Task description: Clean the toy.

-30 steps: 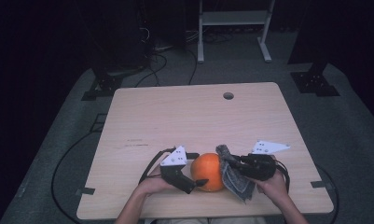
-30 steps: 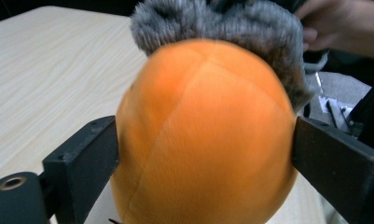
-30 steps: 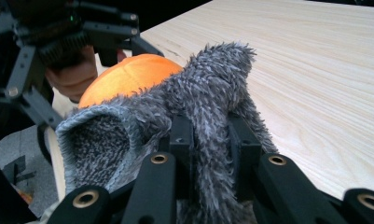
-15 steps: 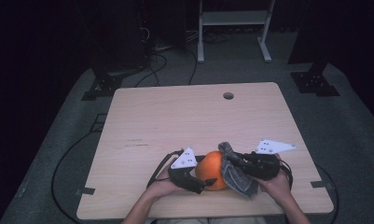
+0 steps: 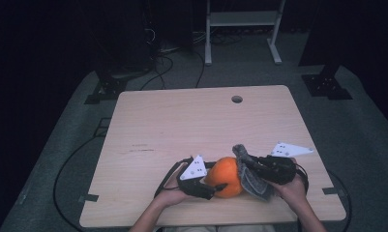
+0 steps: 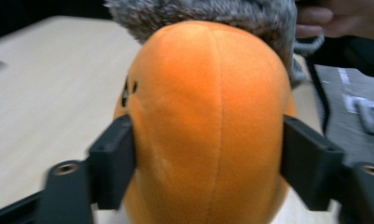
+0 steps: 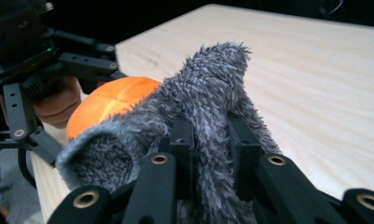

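An orange plush ball point(image 5: 225, 176) rests near the table's front edge, with a grey furry piece point(image 5: 252, 175) draped against its right side. My left gripper point(image 5: 218, 181) reaches in from the left; its jaws have just been closing with the ball between them. In the left gripper view both pads point(image 6: 117, 163) touch the orange ball's point(image 6: 208, 116) flanks. My right gripper point(image 7: 210, 140) is shut on a fold of the grey fur point(image 7: 208, 88), which stands up between its jaws. Behind it lies the ball point(image 7: 112, 100).
The wooden table point(image 5: 182, 121) has a small round hole point(image 5: 237, 99) near its far edge. Cables trail from both grippers over the front edge. A white frame point(image 5: 240, 19) and black stand bases point(image 5: 327, 84) stand on the floor beyond.
My left gripper has slid right up to the orange ball and its jaws have closed around it. The right gripper still holds the grey fur in place.
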The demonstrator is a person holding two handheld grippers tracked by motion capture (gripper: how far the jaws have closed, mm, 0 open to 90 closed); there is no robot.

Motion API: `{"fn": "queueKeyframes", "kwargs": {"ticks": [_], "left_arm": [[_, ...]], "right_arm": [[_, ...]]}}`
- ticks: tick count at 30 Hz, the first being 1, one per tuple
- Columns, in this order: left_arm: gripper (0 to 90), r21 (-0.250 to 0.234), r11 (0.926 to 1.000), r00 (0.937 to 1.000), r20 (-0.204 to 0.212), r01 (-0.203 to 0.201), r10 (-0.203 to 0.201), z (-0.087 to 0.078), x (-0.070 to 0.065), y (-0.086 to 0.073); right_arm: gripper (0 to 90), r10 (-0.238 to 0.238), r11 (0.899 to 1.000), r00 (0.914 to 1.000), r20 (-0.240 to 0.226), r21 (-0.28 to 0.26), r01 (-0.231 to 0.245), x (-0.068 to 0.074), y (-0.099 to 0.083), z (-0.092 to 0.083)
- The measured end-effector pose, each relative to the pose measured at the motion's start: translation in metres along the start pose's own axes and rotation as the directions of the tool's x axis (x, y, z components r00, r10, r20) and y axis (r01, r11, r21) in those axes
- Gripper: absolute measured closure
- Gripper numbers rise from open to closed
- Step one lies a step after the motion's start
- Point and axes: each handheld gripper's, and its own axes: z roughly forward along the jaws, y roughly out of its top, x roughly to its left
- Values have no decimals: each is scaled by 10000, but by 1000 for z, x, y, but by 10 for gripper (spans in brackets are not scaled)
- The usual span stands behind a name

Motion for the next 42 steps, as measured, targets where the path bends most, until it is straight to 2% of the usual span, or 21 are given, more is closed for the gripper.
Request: {"fn": "queueKeyframes", "kwargs": {"ticks": [1, 3, 5, 6, 7, 10, 12, 13, 15, 17, 20, 22, 25, 27, 28, 30, 31, 33, 34, 37, 42], "left_arm": [[308, -8, 10000, 9999, -140, 16, -16, -1, 1, 2], [310, 58, 9994, 9994, -108, 343, -343, -2, 4, 3], [308, 388, 9987, 9992, -254, 333, -324, 1, 3, 1], [301, 562, 9979, 9994, -147, 337, -329, 4, 2, -1], [296, 477, 9983, 9994, 5, 341, -342, 6, 0, -2], [283, 659, 9978, 9999, 12, -115, 114, 9, -6, -1], [284, 671, 9977, 9999, 48, -117, 114, 9, -6, -1], [285, 650, 9975, 9995, 129, -284, 276, 9, -7, -3], [287, 563, 9980, 9996, 118, -275, 269, 11, -8, -3], [286, 537, 9982, 9997, -5, -258, 259, 12, -8, -3], [281, 403, 9990, 9996, -221, 198, -189, 10, -3, -3], [279, 359, 9986, 9990, -249, 382, -373, 9, -1, -3], [275, 307, 9973, 9971, -406, 662, -650, 10, 0, -3], [276, 269, 9967, 9957, -535, 770, -755, 12, -1, -2], [278, 265, 9975, 9965, -542, 652, -637, 13, -3, -2], [281, 430, 9991, 9984, -551, -64, 88, 15, -12, -1], [281, 554, 9973, 9977, -468, -471, 498, 17, -18, -1], [281, 801, 9876, 9893, -438, -1353, 1391, 20, -27, 0], [281, 861, 9835, 9852, -509, -1588, 1635, 22, -30, 1], [281, 808, 9817, 9828, -523, -1727, 1772, 24, -32, 1], [283, 767, 9788, 9801, -445, -1899, 1936, 25, -33, 0]], "right_arm": [[749, 19, 9999, 10000, -23, -129, -19, 0, 2, -2], [752, 14, 9994, 9999, -171, -351, -20, 3, 5, -5], [752, -222, 9988, 9988, -443, -445, 202, 11, 8, -4], [750, -425, 9984, 9972, -608, -408, 401, 17, 9, -2], [748, -735, 9967, 9947, -724, -386, 708, 24, 11, 1], [745, -1568, 9876, 9860, -562, -133, 1563, 43, 16, 10], [745, -1579, 9875, 9861, -510, -118, 1575, 42, 17, 12], [745, -1492, 9888, 9879, -424, -102, 1489, 39, 17, 12], [745, -1429, 9897, 9897, 67, 3, 1429, 29, 14, 10], [749, -1054, 9944, 9939, 324, -15, 1055, 16, 9, 7], [756, -937, 9952, 9915, 899, 359, 908, 3, 1, 2], [760, -877, 9957, 9925, 851, 364, 849, 3, -1, -1], [765, -1250, 9920, 9912, 426, 227, 1242, 16, 4, -3], [765, -1638, 9864, 9865, 26, 156, 1637, 28, 9, 0], [765, -1822, 9831, 9832, -42, 188, 1823, 35, 11, 1], [765, -2022, 9790, 9792, -183, 225, 2025, 44, 15, 5], [765, -2107, 9771, 9774, -190, 268, 2111, 47, 17, 7], [765, -2198, 9746, 9755, -127, 402, 2201, 51, 21, 10], [765, -2237, 9737, 9746, 3, 446, 2235, 51, 23, 11], [766, -1970, 9793, 9800, 289, 530, 1953, 44, 24, 13], [766, -1139, 9922, 9909, 721, 598, 1097, 20, 17, 7]]}}
